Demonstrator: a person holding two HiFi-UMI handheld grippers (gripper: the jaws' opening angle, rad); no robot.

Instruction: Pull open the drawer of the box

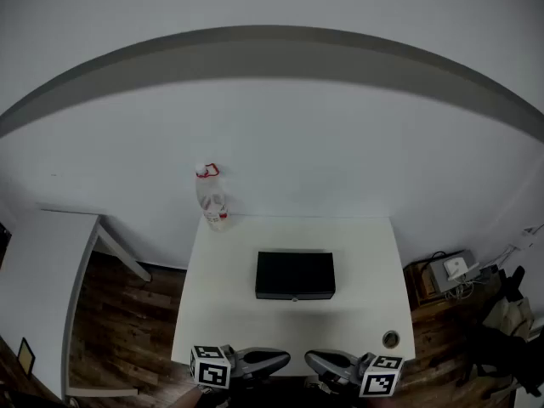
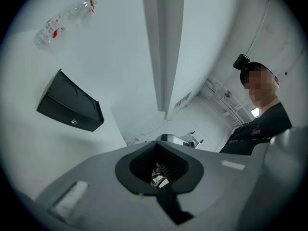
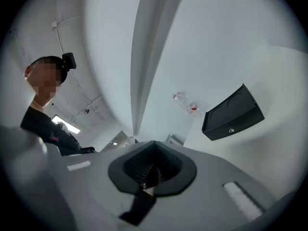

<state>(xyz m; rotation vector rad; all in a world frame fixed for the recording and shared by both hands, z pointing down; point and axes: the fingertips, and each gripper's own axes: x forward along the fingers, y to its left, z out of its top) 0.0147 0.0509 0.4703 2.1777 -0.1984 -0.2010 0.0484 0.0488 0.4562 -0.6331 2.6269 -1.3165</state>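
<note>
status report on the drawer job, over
Jaws shut, empty: left gripper, right gripper, at white table's near edge. Black rectangular box: drawer closed, untouched. Nothing in the way.

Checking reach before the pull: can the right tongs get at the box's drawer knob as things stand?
Probably yes: the knob faces the right tongs, only bare table lies between, and the bottle stands far off left.
</note>
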